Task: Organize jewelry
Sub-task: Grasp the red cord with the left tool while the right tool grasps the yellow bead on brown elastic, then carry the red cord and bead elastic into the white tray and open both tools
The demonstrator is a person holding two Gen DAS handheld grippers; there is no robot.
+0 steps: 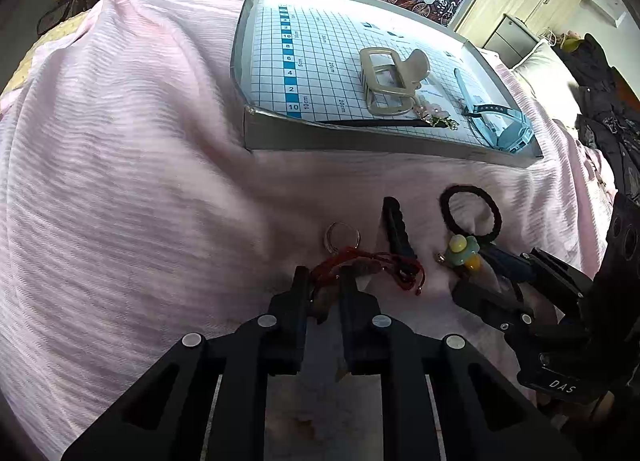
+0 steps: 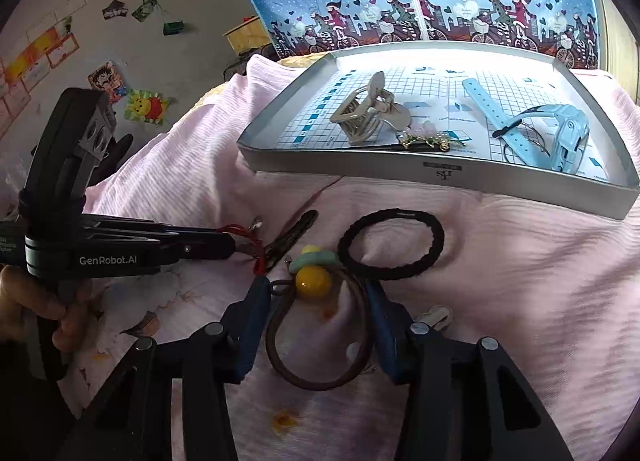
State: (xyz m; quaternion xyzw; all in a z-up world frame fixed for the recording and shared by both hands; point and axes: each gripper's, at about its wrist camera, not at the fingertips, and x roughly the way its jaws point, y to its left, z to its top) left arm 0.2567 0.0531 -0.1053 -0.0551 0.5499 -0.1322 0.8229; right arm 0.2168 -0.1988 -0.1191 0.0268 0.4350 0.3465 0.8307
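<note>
Left gripper (image 1: 326,281) jaws are pinching the red string bracelet (image 1: 372,261) on the pink blanket (image 1: 140,181). Right gripper (image 2: 316,293) jaws are sitting wide around the brown hair tie (image 2: 316,341) with its yellow bead. Tray (image 2: 440,177) is lying beyond.

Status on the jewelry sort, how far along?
Roughly half. In the tray: beige claw clip, flower hairpin, blue watch. In hand: left gripper shut on the red cord bracelet; right gripper open around the brown hair tie. Left: ring, black clip, black hair tie.
</note>
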